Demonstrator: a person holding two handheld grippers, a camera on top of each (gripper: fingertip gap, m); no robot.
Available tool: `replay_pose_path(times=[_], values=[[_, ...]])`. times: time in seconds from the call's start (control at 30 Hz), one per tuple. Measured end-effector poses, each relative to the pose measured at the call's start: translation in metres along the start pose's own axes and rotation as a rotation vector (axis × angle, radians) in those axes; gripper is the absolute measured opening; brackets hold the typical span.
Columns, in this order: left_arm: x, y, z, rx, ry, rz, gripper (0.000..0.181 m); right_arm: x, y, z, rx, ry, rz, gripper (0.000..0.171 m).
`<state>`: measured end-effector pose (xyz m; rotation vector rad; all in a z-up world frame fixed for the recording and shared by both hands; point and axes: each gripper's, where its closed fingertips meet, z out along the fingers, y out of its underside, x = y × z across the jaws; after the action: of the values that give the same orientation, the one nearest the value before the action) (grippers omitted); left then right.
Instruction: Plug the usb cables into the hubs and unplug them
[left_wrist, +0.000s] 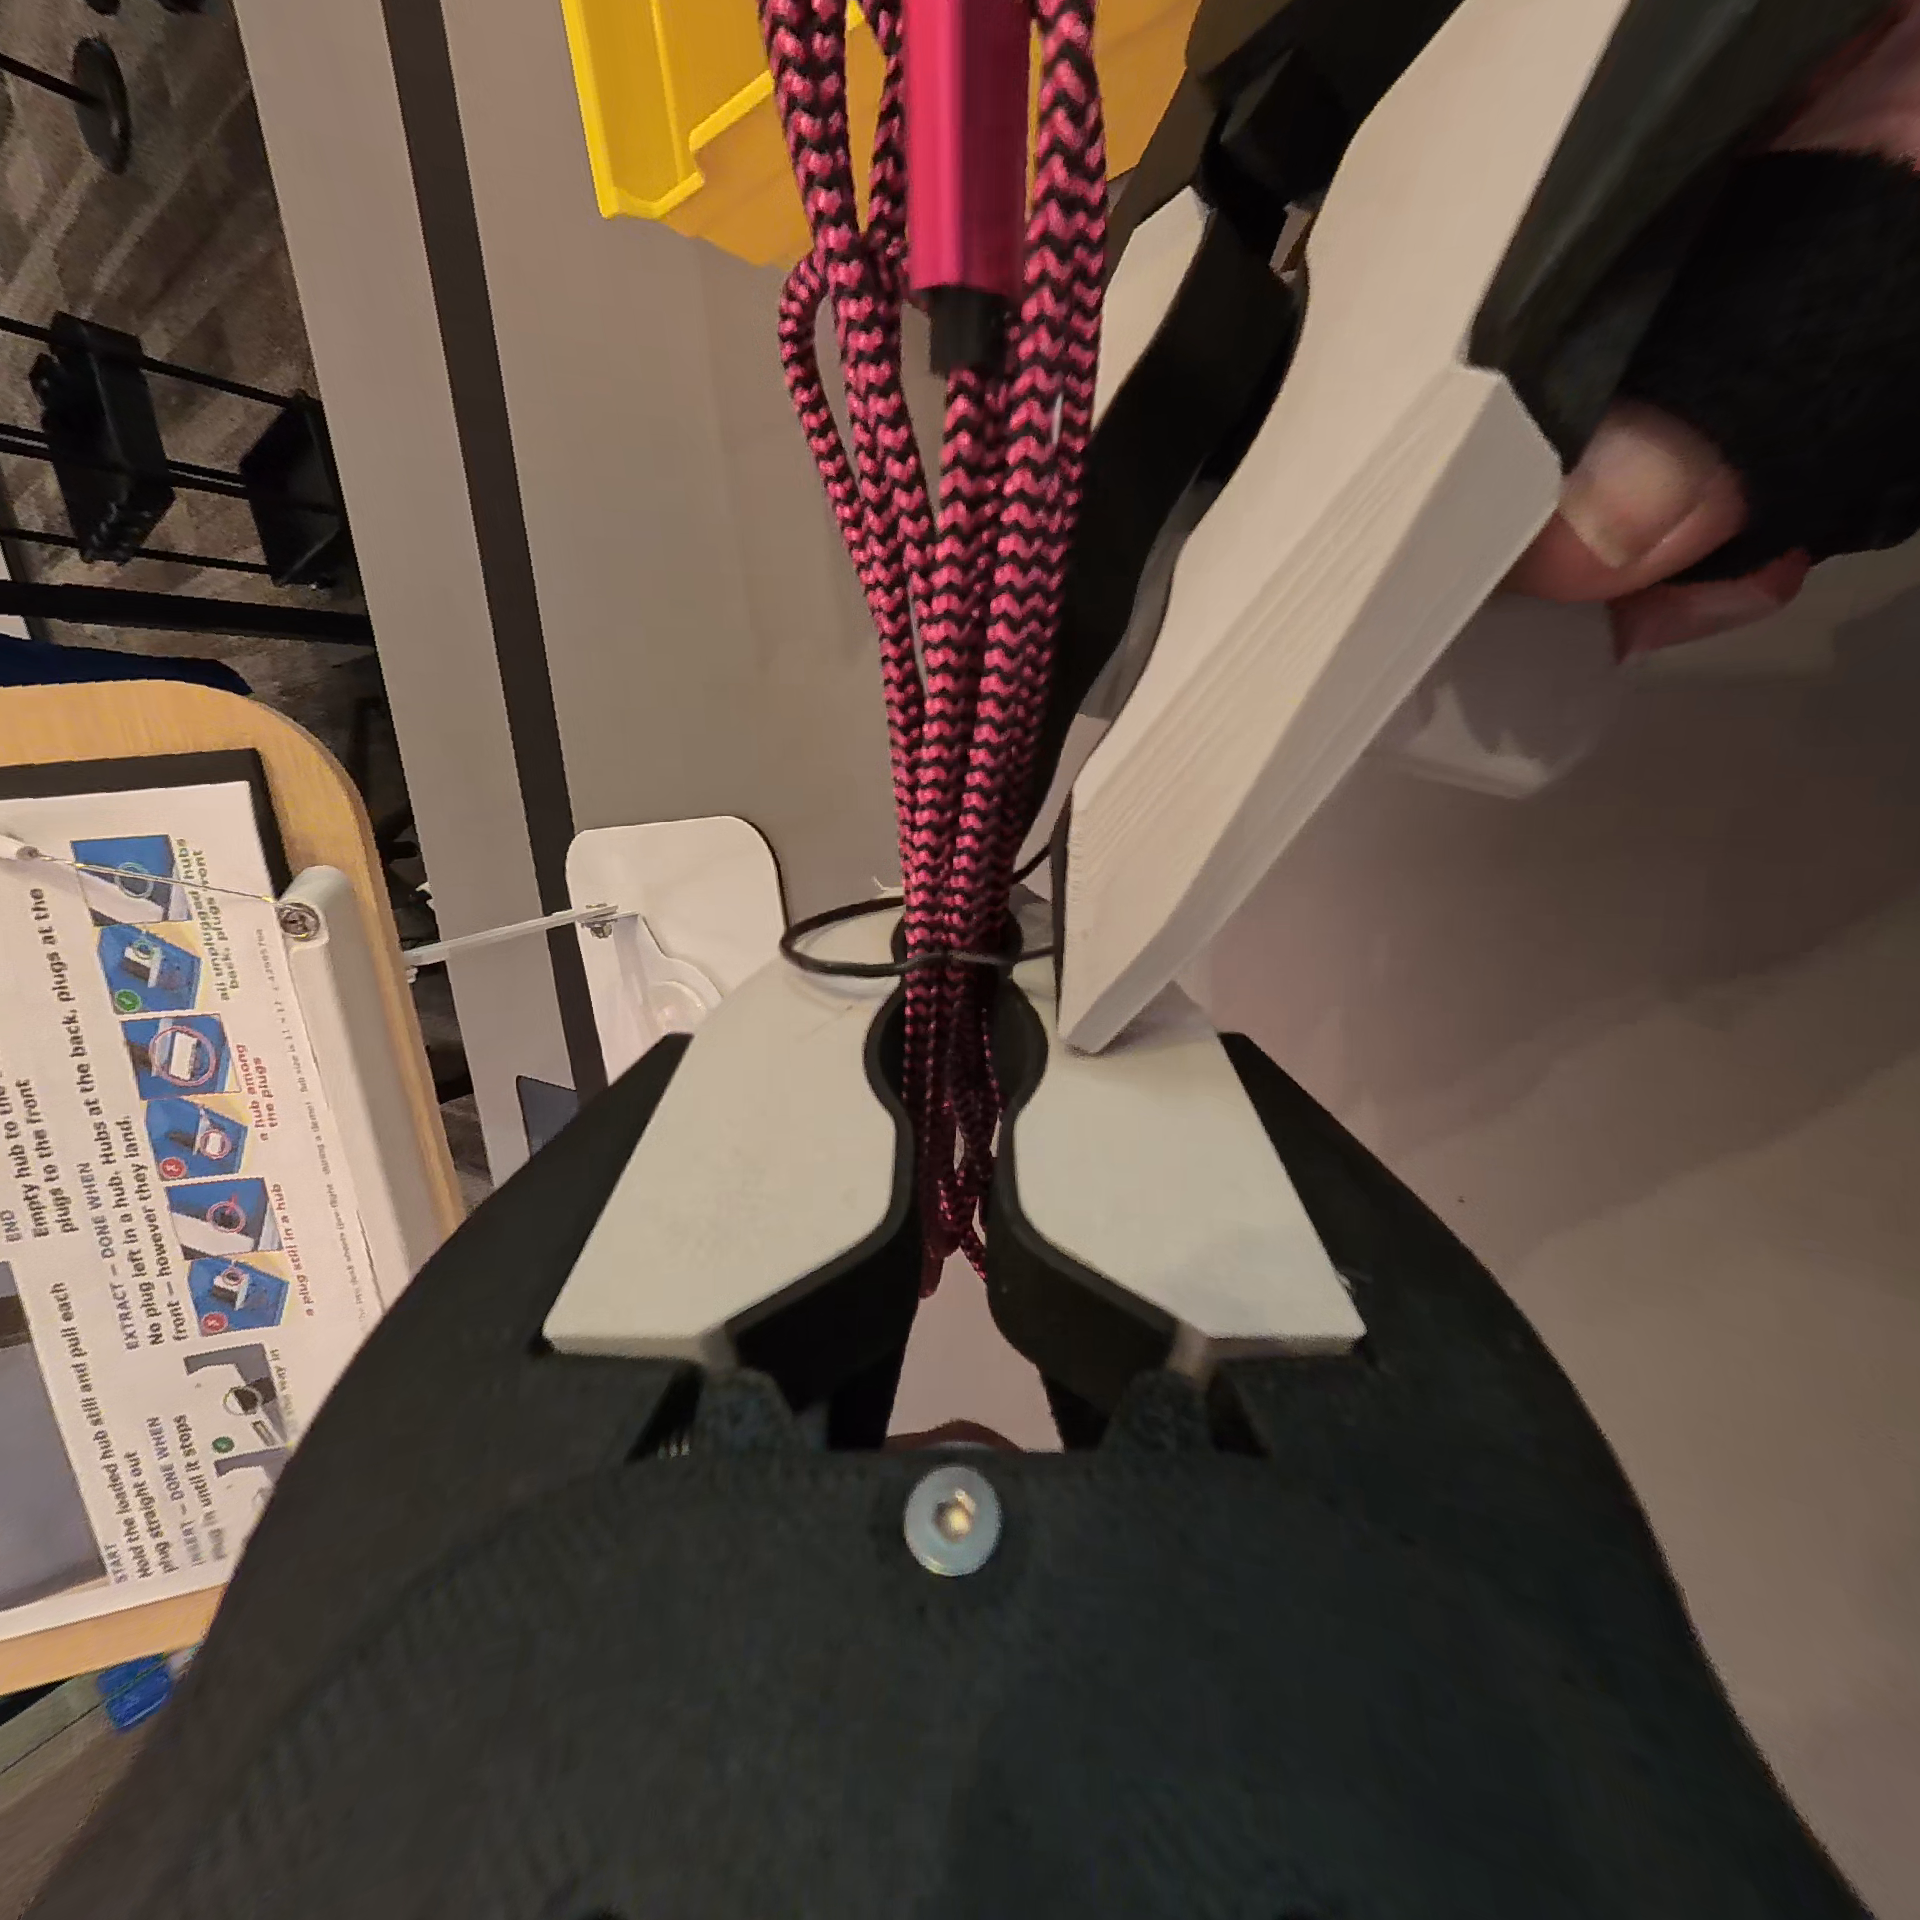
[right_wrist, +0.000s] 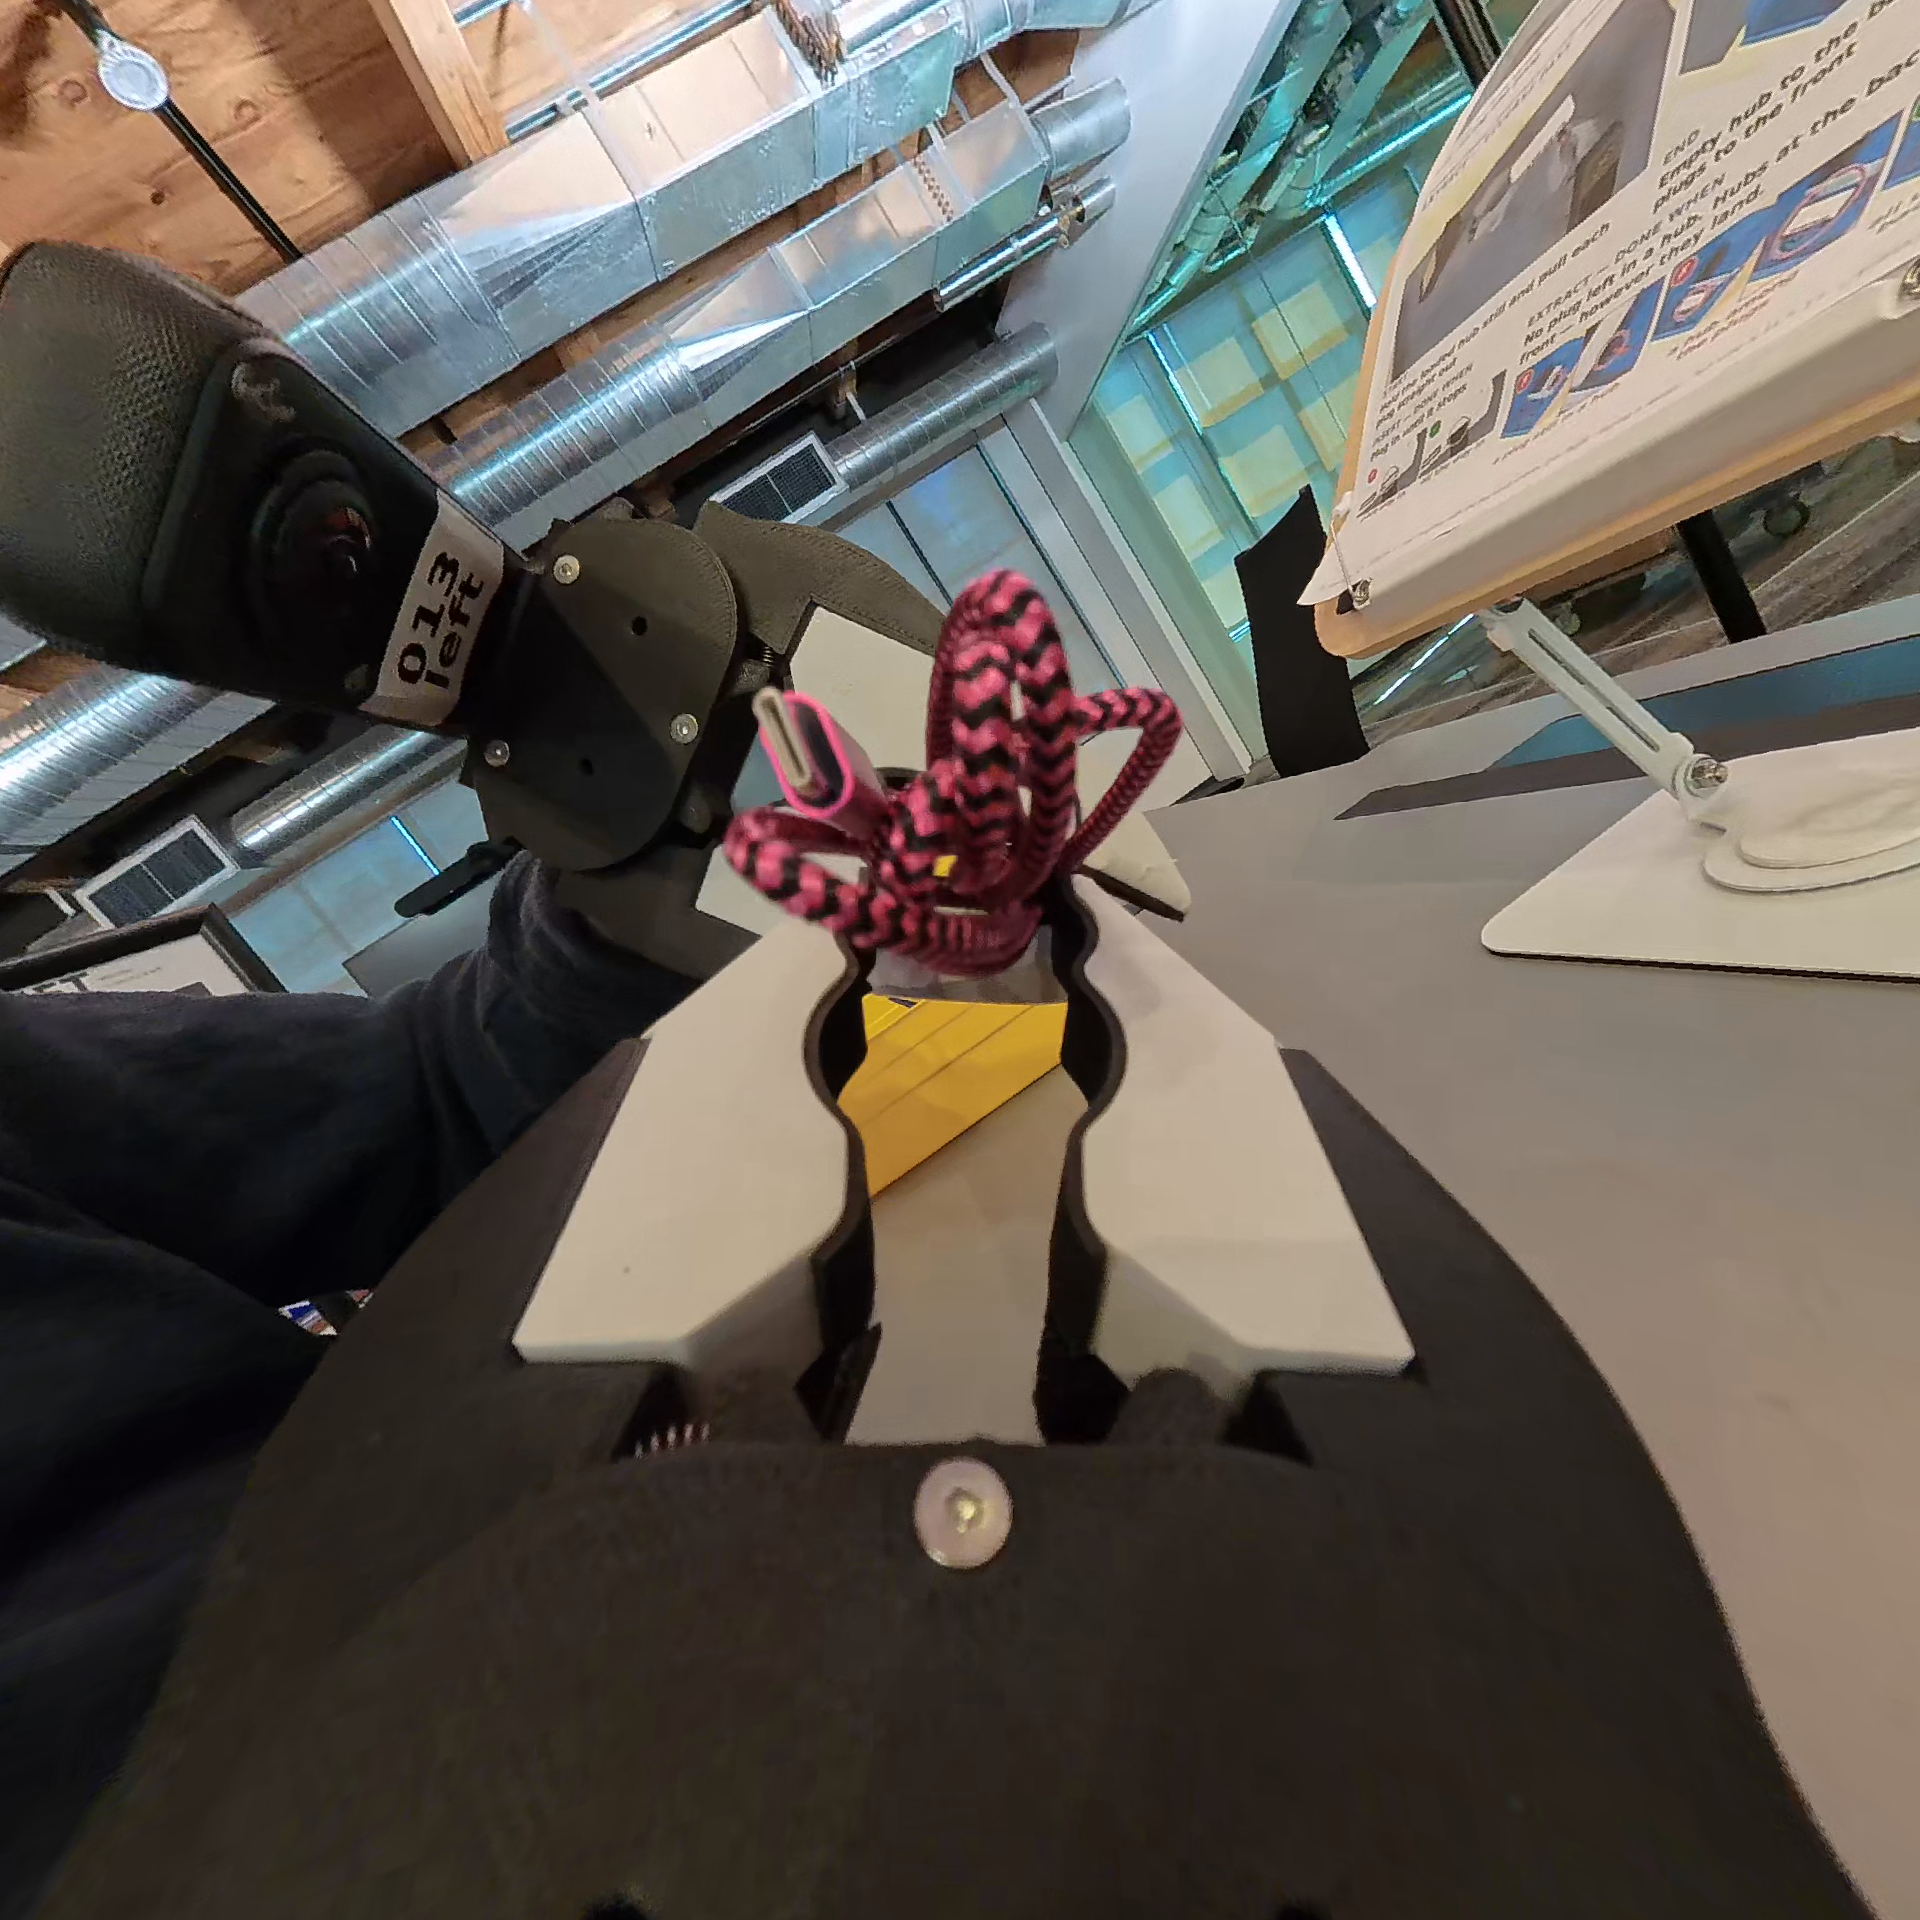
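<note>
While the left gripper (left_wrist: 951, 1122) is squeezed nearly closed on a bundled pink-and-black braided cable (left_wrist: 951, 623), no plugging has happened as far as I can see. That bundle is coiled up and cinched with a thin black tie (left_wrist: 904, 961), so I'd guess it needs undoing first. Its pink metal plug (right_wrist: 805, 753) sticks out free at the top of the loops, not in anything.

The right gripper (right_wrist: 961, 997) is a different story: its jaws stand apart with a clear gap, just under the bundle, and I can't tell if they touch the cable at all. Looks empty to me. In the left wrist view it comes in from the upper right, with a gloved hand (left_wrist: 1714, 468) on it.

No hub shows up in either picture, so where the hubs sit is anyone's guess. A yellow bin (right_wrist: 945, 1070) is below on the grey table (right_wrist: 1558, 1039), and an instruction sheet (right_wrist: 1662, 239) sits on a stand off to the side.

So basically: cable picked up, everything else left to do, both the plugging in and the pulling out.
</note>
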<state>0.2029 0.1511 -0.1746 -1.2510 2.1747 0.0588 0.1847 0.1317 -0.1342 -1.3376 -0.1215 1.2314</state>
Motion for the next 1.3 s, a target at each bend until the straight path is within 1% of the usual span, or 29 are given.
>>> replay_pose_path(times=[0.3, 0.63, 0.83, 0.97, 1.03, 1.3], values=[[0.002, -0.001, 0.001, 0.009, 0.011, -0.006, 0.007, 0.004, 0.001, -0.004, 0.006, -0.01, -0.012, 0.02], [0.004, -0.006, -0.001, 0.045, 0.042, -0.034, 0.007, 0.003, 0.0, -0.008, 0.037, -0.062, -0.034, 0.013], [0.006, -0.009, -0.003, 0.081, 0.073, -0.08, 0.007, 0.003, -0.002, -0.009, 0.063, -0.067, -0.073, 0.009], [0.006, -0.014, -0.007, 0.13, 0.11, -0.13, 0.007, -0.001, -0.007, -0.012, 0.11, -0.096, -0.085, 0.004], [0.005, -0.013, -0.007, 0.124, 0.104, -0.129, 0.007, 0.0, -0.007, -0.011, 0.114, -0.083, -0.104, 0.004], [0.011, -0.019, -0.013, 0.196, 0.195, -0.203, 0.007, -0.007, -0.008, -0.013, 0.135, -0.126, -0.137, 0.001]])
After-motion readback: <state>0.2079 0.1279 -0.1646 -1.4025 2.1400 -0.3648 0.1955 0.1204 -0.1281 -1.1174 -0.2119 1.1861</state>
